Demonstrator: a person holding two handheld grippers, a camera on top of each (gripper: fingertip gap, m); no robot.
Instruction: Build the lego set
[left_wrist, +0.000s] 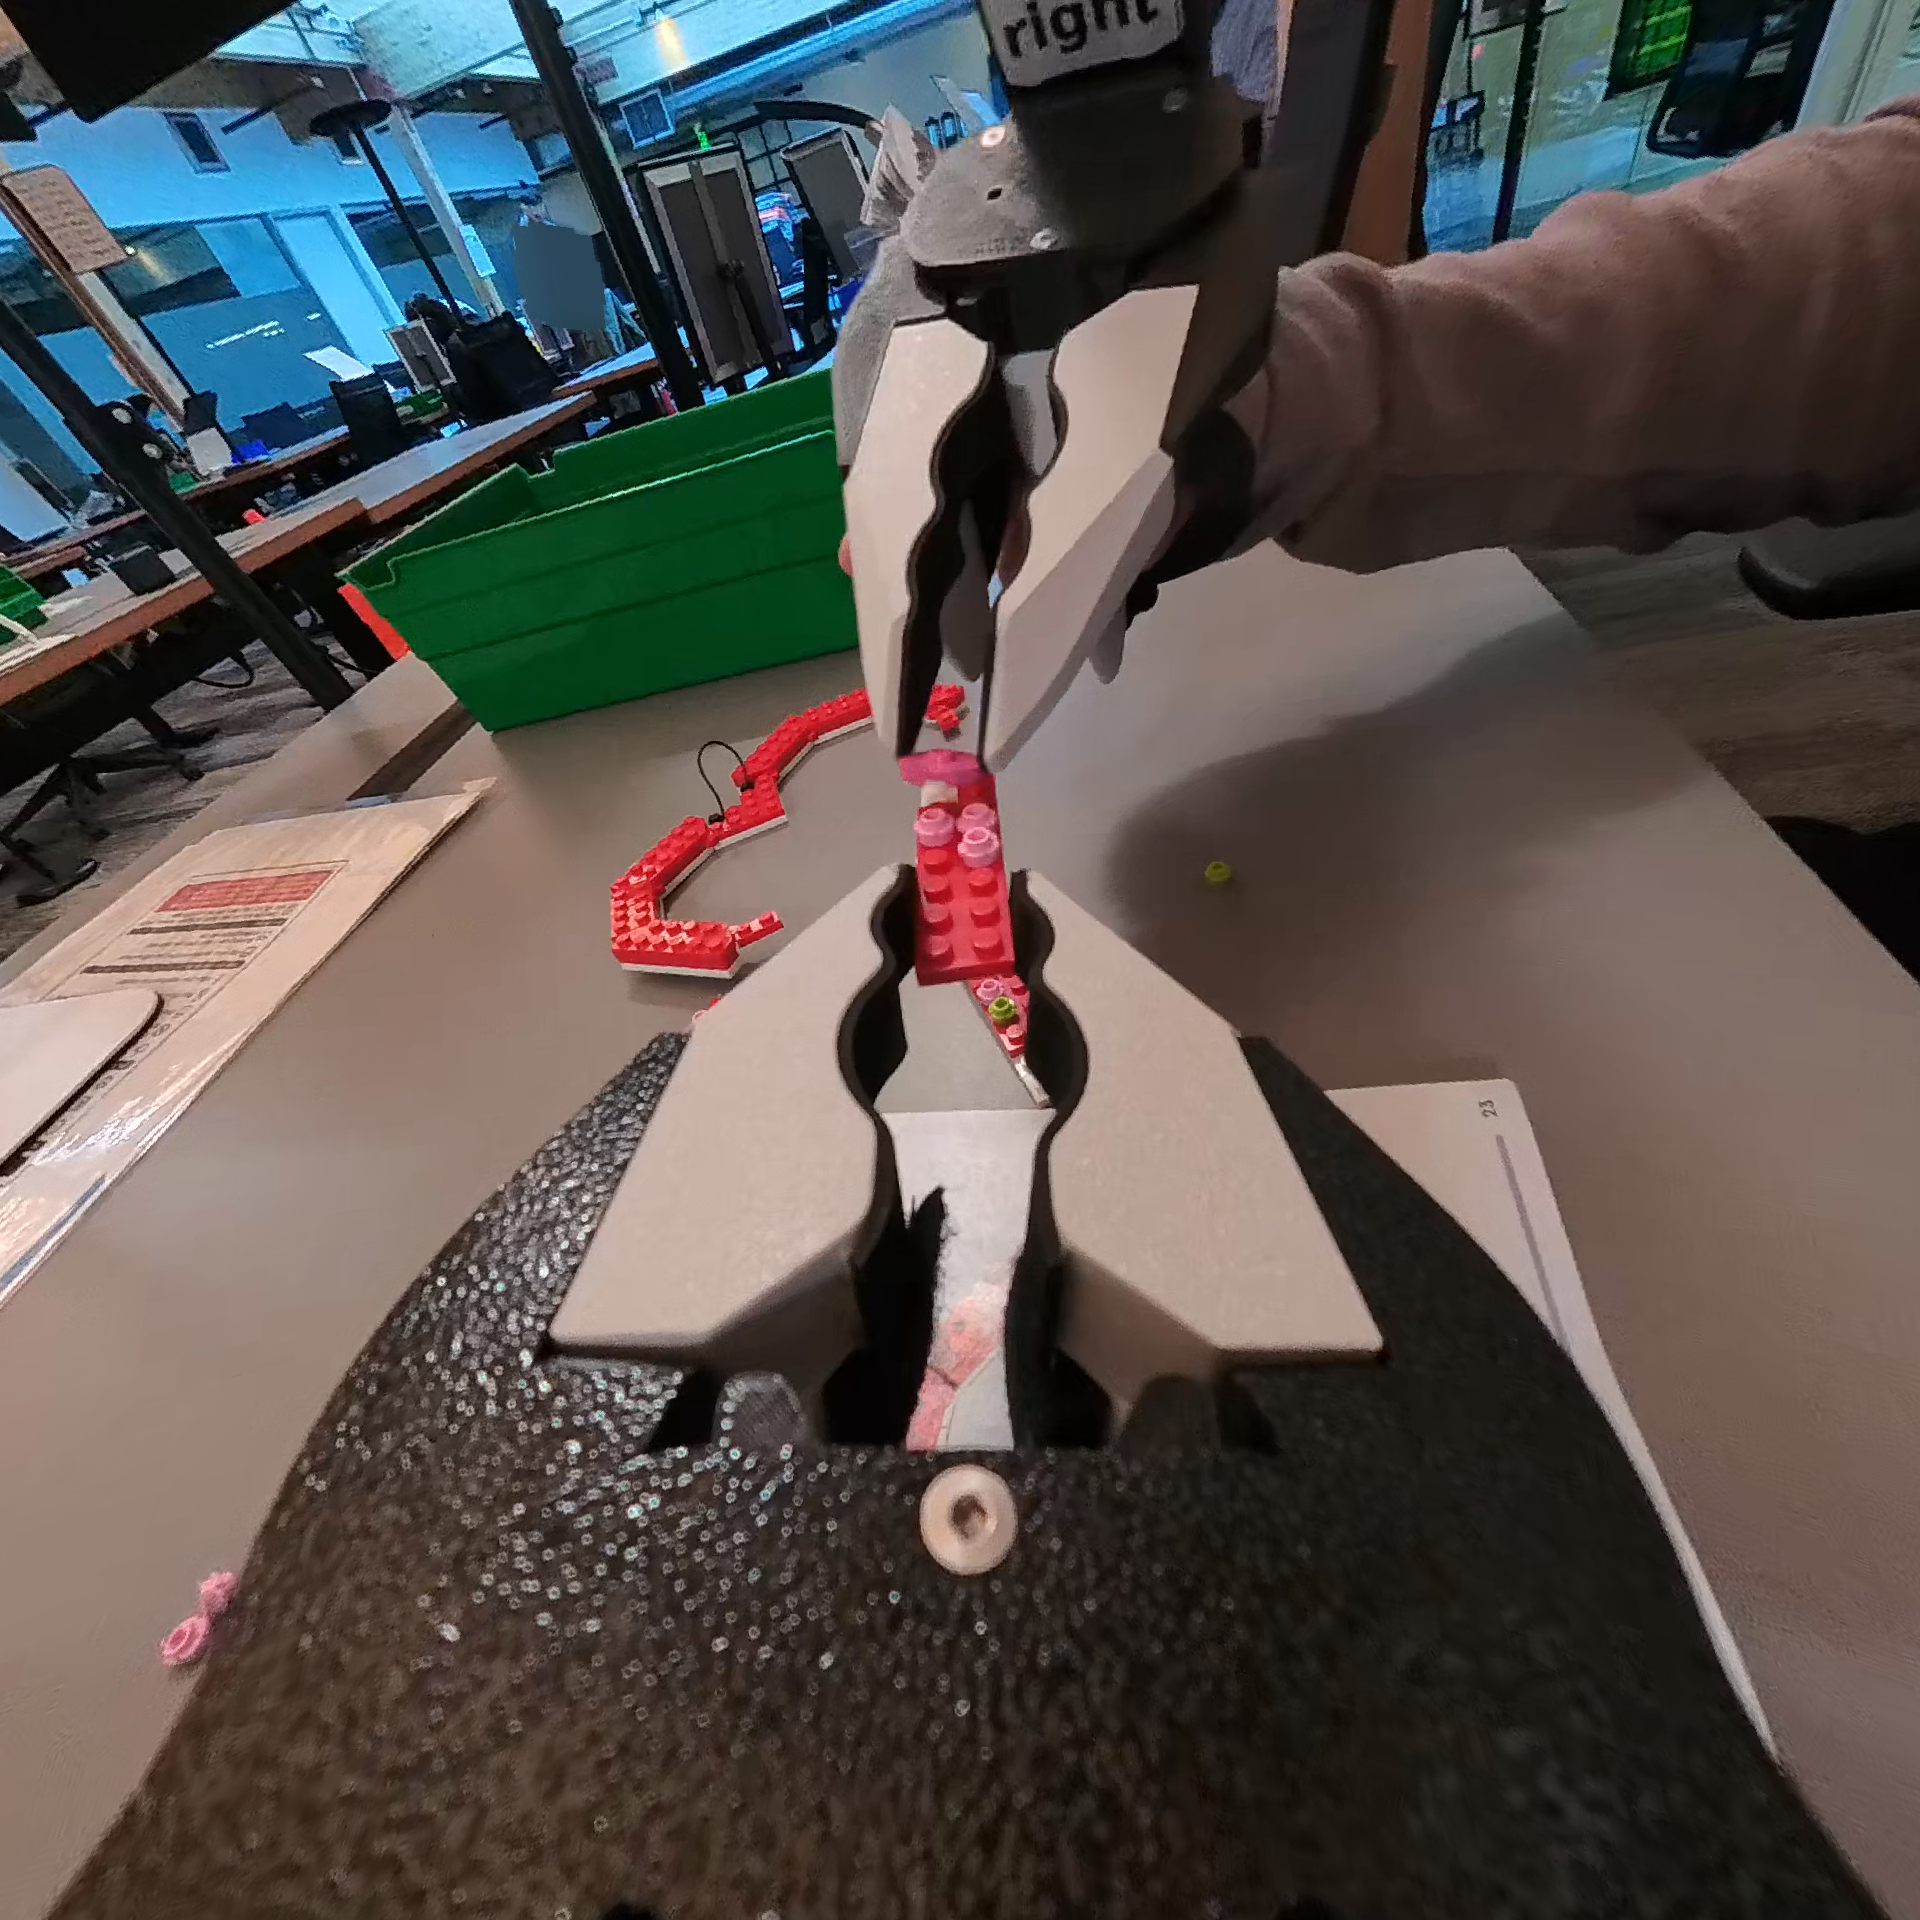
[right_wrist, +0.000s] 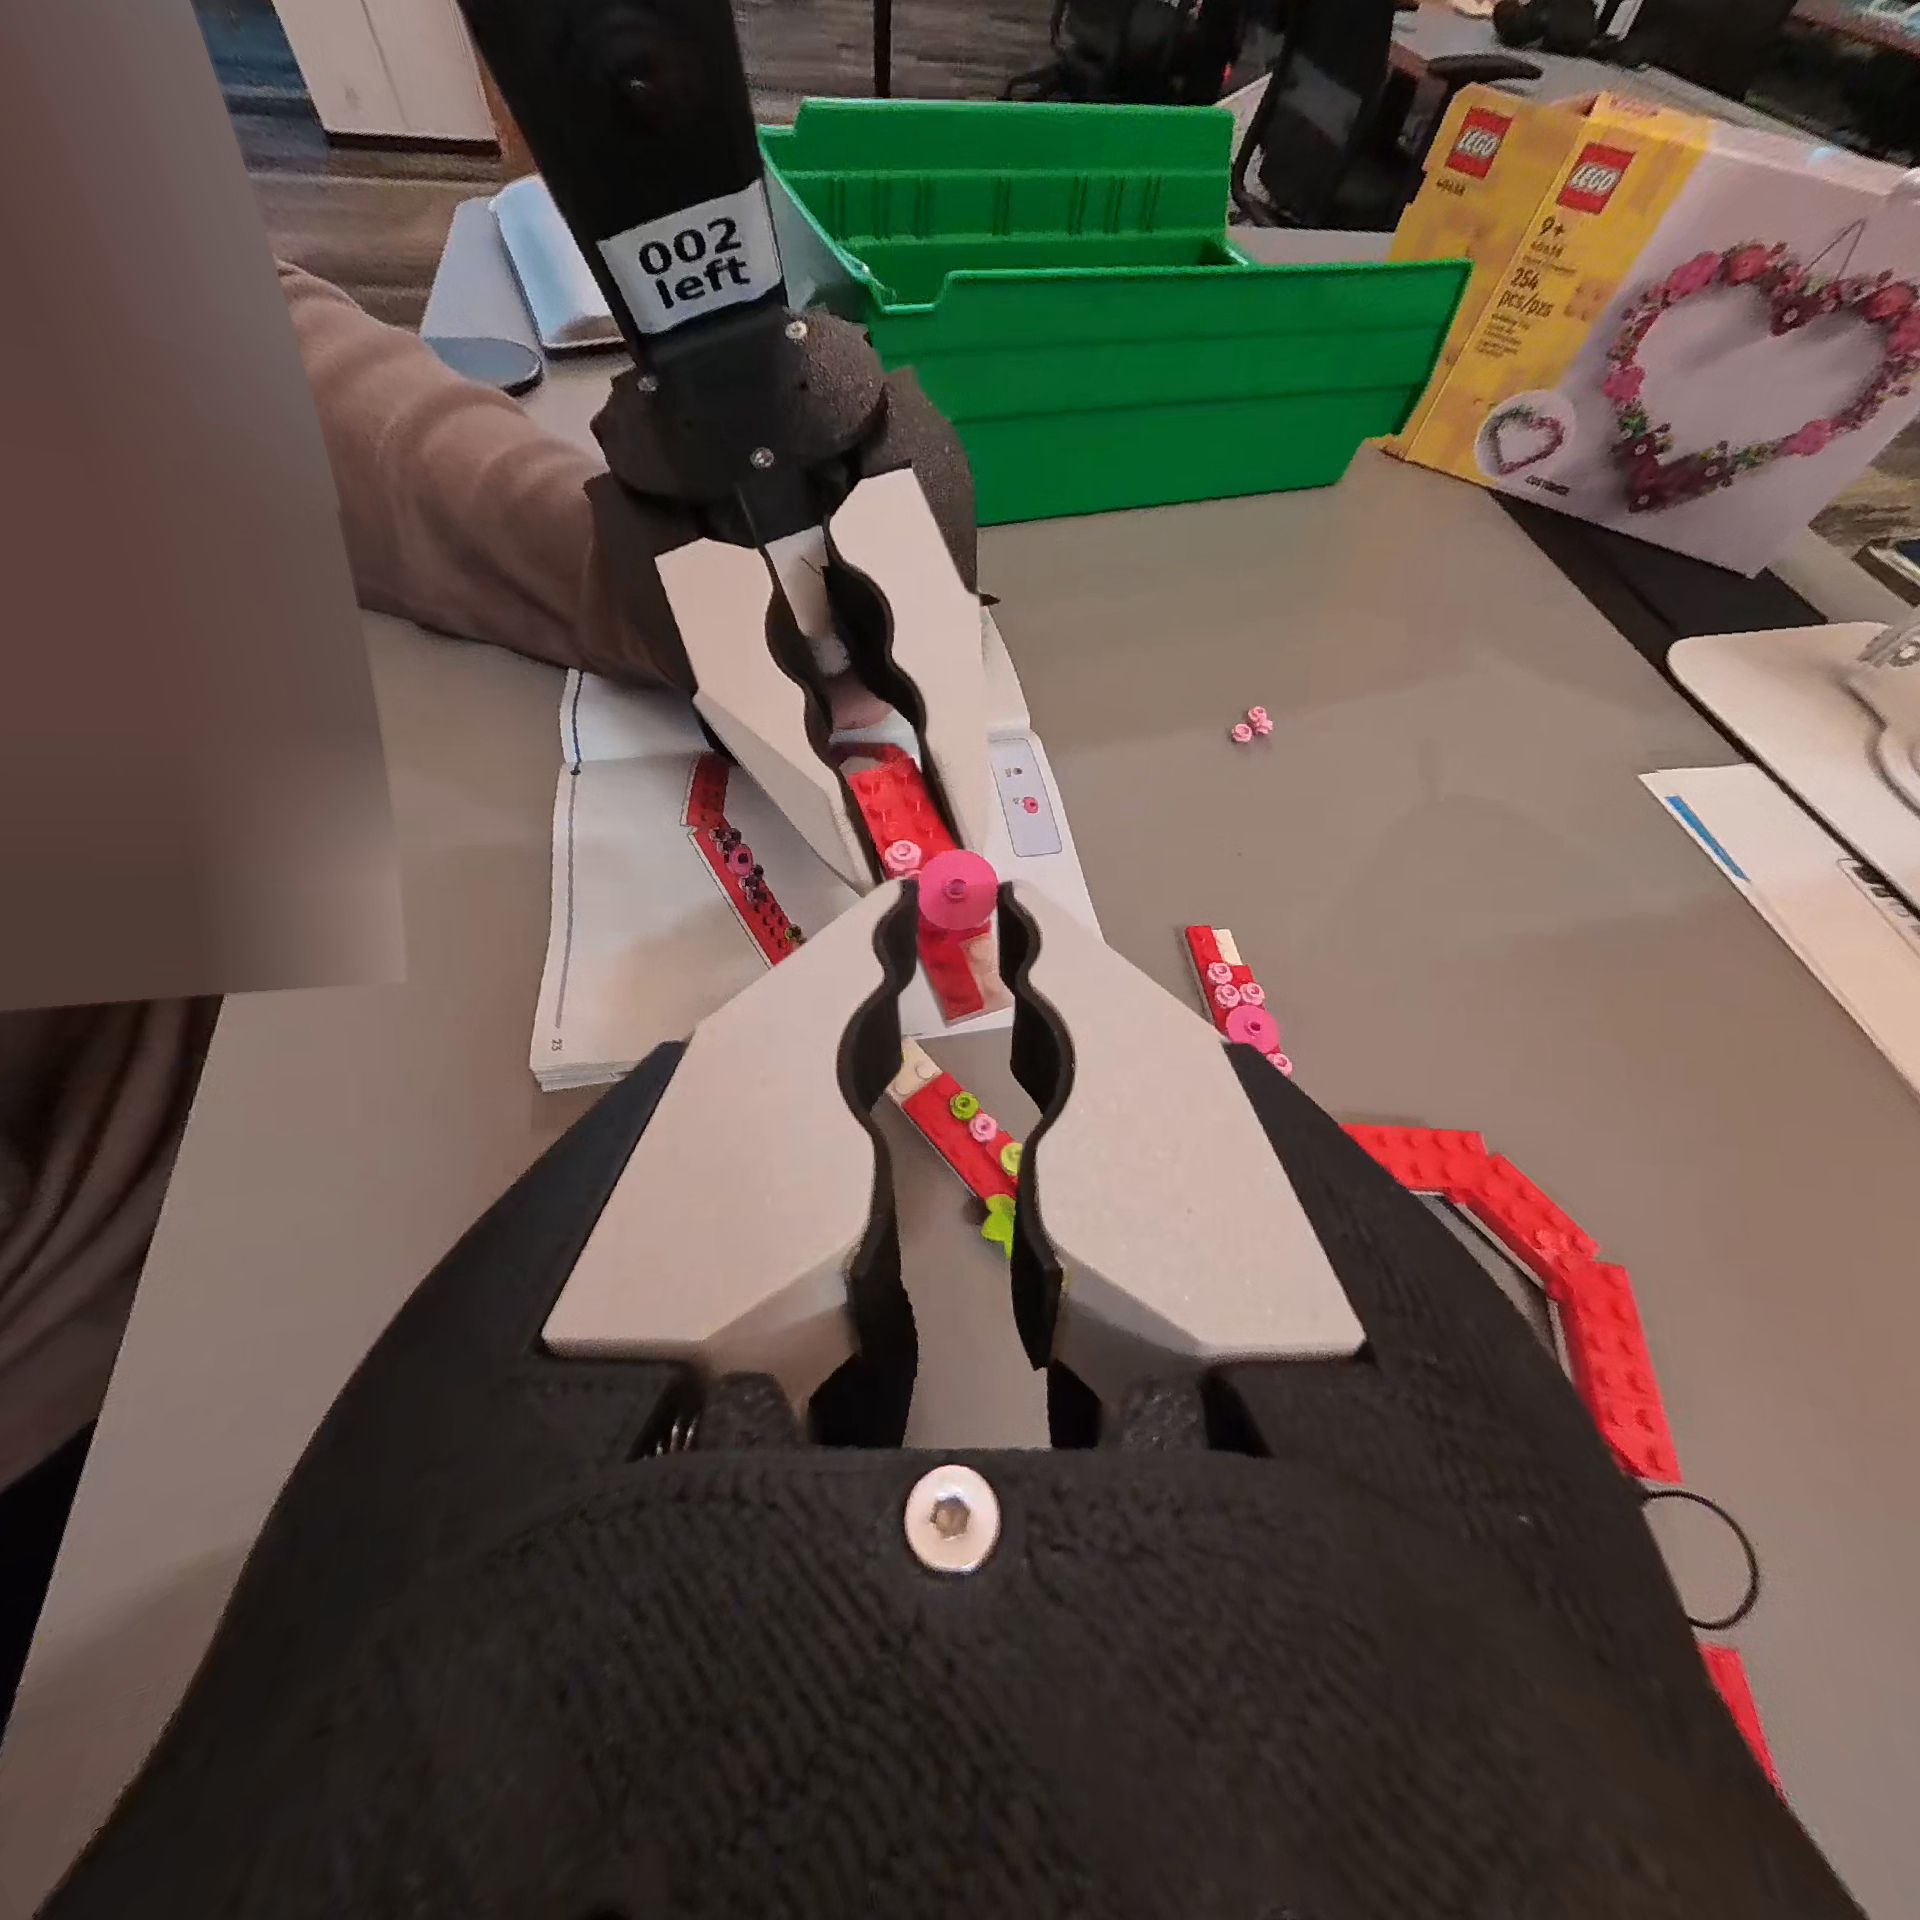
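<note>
My left gripper (left_wrist: 958, 881) is shut on a red studded plate strip (left_wrist: 961, 920) and holds it above the grey table (left_wrist: 1403, 790). The strip carries two small pink studs (left_wrist: 956, 831) near its far end. My right gripper (left_wrist: 945, 756) comes down from above, shut on a magenta round piece (left_wrist: 940, 769) that touches the strip's far tip. In the right wrist view, my right gripper (right_wrist: 948, 891) pinches the magenta piece (right_wrist: 956, 883) right at the end of the red strip (right_wrist: 888, 795) held by the left gripper (right_wrist: 914, 857).
A curved red brick frame (left_wrist: 707, 883) (right_wrist: 1558, 1247) lies on the table. Two flowered red strips (right_wrist: 1236, 997) (right_wrist: 966, 1132), an open booklet (right_wrist: 623, 914), loose pink studs (right_wrist: 1252, 724), a lime stud (left_wrist: 1218, 873), a green bin (right_wrist: 1143, 364) and the set's box (right_wrist: 1662, 312) stand around. Both grippers' tips are close together, under 4 cm apart.
</note>
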